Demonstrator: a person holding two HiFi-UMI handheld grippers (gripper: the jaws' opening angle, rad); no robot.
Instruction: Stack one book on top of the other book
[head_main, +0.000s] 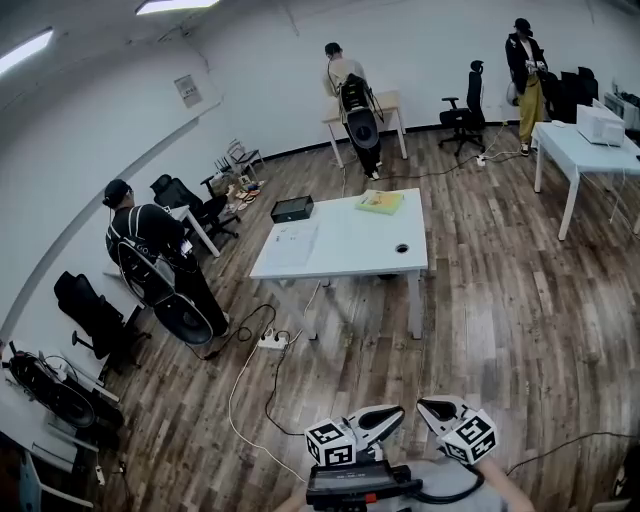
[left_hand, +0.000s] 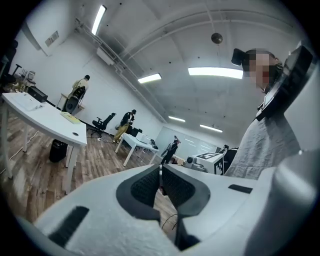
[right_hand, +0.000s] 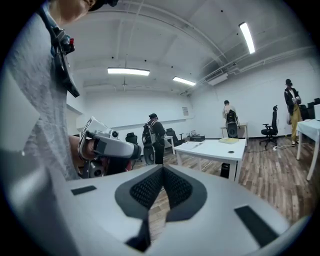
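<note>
1. My left gripper (left_hand: 160, 172) is clenched. Its two ribbed pads meet along the middle with nothing between them, so it is empty.
2. My right gripper (right_hand: 162, 172) is clenched the same way, pad against pad on nothing.
3. In the head view the left gripper (head_main: 395, 412) and the right gripper (head_main: 425, 406) sit low, close to my body. Their tips angle toward each other, near but not touching. Both are well short of the white table (head_main: 350, 255).
4. The table stands ahead of me on the wooden floor (head_main: 500, 300), lengthwise away from me.
5. A yellow-green book (head_main: 380, 201) lies flat at the table's far end, near its far right corner. It also shows on the table in the right gripper view (right_hand: 229, 141).
6. A flat white item (head_main: 290, 244) lies on the table's near left part. I cannot tell whether it is the second book or loose sheets. It is well apart from the yellow-green book.
7. A black box (head_main: 292, 209) sits at the table's far left corner, and a round cable hole (head_main: 401, 247) lies near its right edge.
8. A power strip (head_main: 272, 341) with cables lies on the floor by the table's near left leg.
9. A person in black (head_main: 150, 260) stands left of the table. Another person (head_main: 350, 90) stands beyond its far end at a wooden desk (head_main: 390, 103).
</note>
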